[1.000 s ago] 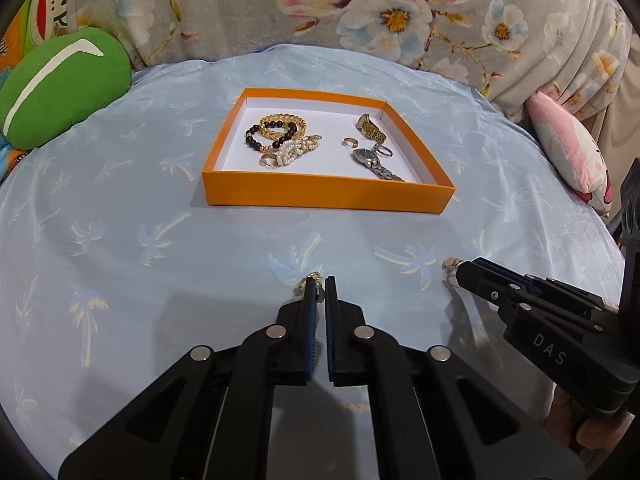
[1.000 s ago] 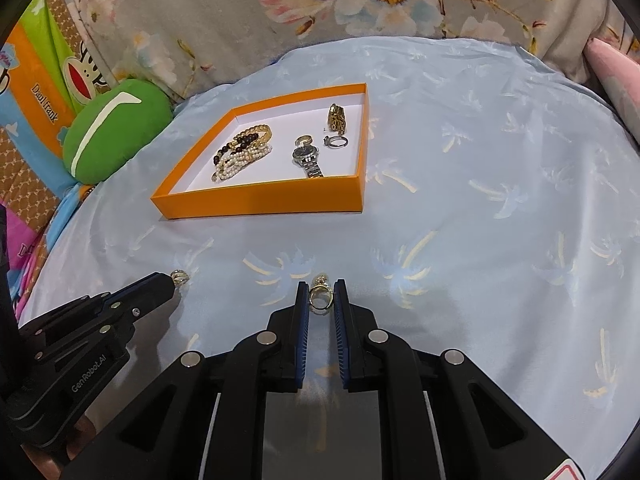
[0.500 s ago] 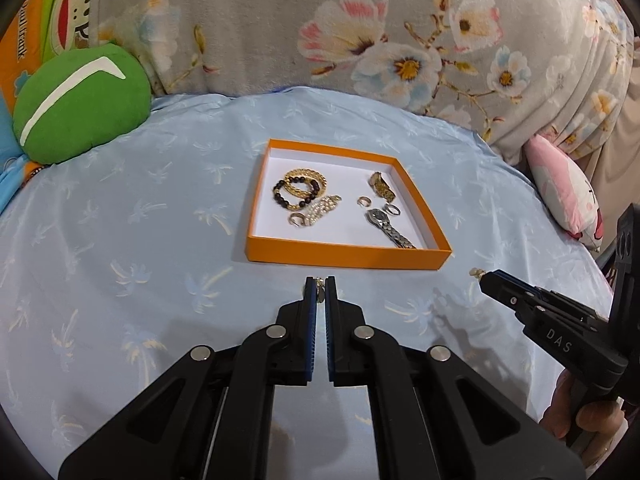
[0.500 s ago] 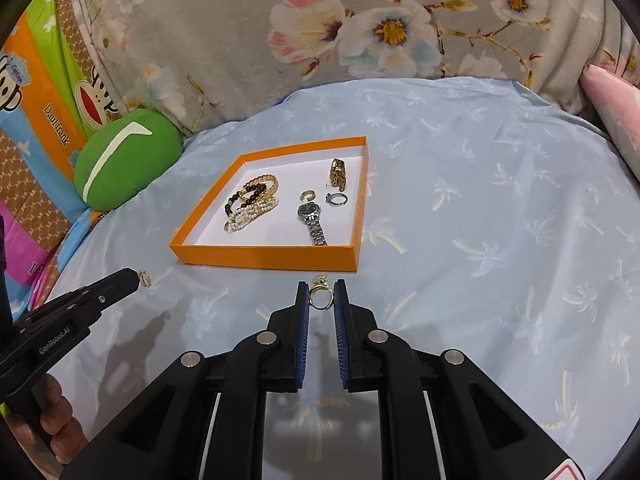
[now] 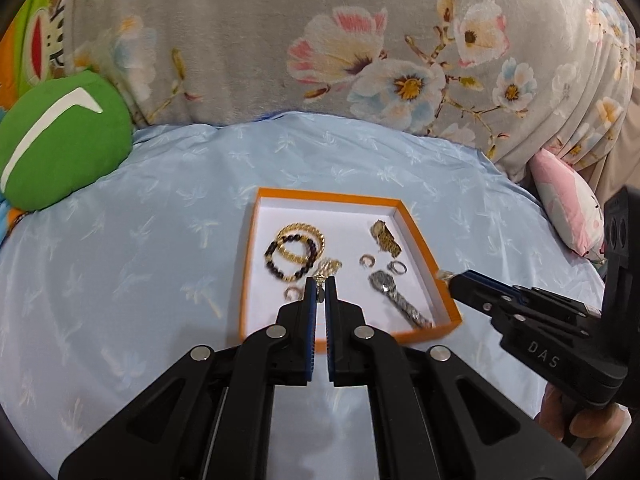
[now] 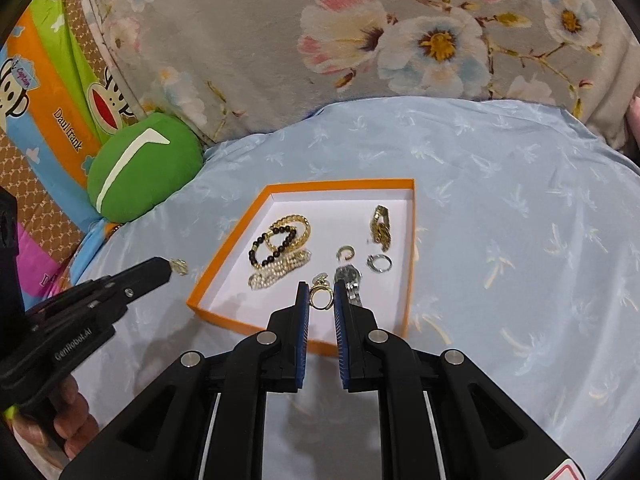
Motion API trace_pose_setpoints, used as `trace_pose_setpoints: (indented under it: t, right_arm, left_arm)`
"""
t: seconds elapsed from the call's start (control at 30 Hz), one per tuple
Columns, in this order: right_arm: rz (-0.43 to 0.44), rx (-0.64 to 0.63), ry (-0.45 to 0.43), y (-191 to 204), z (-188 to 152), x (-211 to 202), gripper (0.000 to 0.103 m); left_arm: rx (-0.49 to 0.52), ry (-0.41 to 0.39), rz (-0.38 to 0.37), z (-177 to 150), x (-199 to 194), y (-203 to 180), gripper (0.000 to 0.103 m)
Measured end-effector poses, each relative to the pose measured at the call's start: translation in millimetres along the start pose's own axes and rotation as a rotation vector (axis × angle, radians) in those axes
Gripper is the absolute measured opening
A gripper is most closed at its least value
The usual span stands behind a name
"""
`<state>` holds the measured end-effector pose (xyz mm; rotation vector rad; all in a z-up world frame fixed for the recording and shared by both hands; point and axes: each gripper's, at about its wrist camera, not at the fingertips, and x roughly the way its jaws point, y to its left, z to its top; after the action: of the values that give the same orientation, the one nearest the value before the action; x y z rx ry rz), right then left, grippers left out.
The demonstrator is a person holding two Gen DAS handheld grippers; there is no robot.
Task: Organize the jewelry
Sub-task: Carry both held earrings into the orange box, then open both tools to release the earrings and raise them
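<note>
Pale blue bedding (image 5: 160, 280) printed with small palms covered the bed, with a floral blanket (image 5: 360, 60) heaped behind it and a green cushion (image 5: 60, 140) off to one side. On the sheet sat the orange box (image 5: 348, 200), its white floor already carrying bracelets (image 5: 296, 248), a watch (image 5: 394, 300) and a few rings.

I had both tools clamped on small pieces. My right tool (image 6: 321, 294) was nearly closed around a gold ring (image 6: 321, 295), held by its edges between the blue pads. My left tool (image 5: 320, 282) was pinched tight on a tiny gold piece (image 5: 320, 285), too small for me to name with confidence.

Both tips seemed to be over or close to the box, so I judged the step to be delivery. To do it well I would bring each tip low over bare white floor, clear of the bracelets and watch, then ease the pads apart so the pieces dropped flat instead of bouncing over the rim.

From the right wrist camera I could see the ring's full hoop and the left tool (image 6: 170, 266) coming in beside the box wall with its piece at the tip. From the left wrist camera the ring was only a glint at the right tool's tip (image 5: 448, 276), but that view showed that tip at the box's near right edge.
</note>
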<state>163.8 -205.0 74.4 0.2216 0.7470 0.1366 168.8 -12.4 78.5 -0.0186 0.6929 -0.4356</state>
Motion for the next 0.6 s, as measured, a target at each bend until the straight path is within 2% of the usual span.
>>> trace_pose_setpoints:
  t: [0.1,0.23,0.47,0.57,0.6]
  right_arm:
    - [0.020,0.016,0.037,-0.8,11.0,28.4,0.012]
    - [0.020,-0.001,0.081,4.1,8.5,55.8,0.012]
    - [0.006,-0.052,0.092,11.6,1.2,77.2,0.013]
    - [-0.022,-0.052,0.052,10.7,1.6,70.5,0.020]
    - [-0.023,-0.045,0.040,8.7,2.5,67.1,0.021]
  left_arm:
    - [0.009,0.032,0.008,5.5,31.8,-4.6,0.003]
    - [0.009,0.076,0.021,2.4,63.7,-2.5,0.003]
    - [0.008,0.084,0.028,-5.2,79.7,5.2,0.004]
    - [-0.022,0.050,0.033,-3.8,73.5,11.7,0.023]
    - [-0.035,0.035,0.032,-2.3,70.1,14.6,0.034]
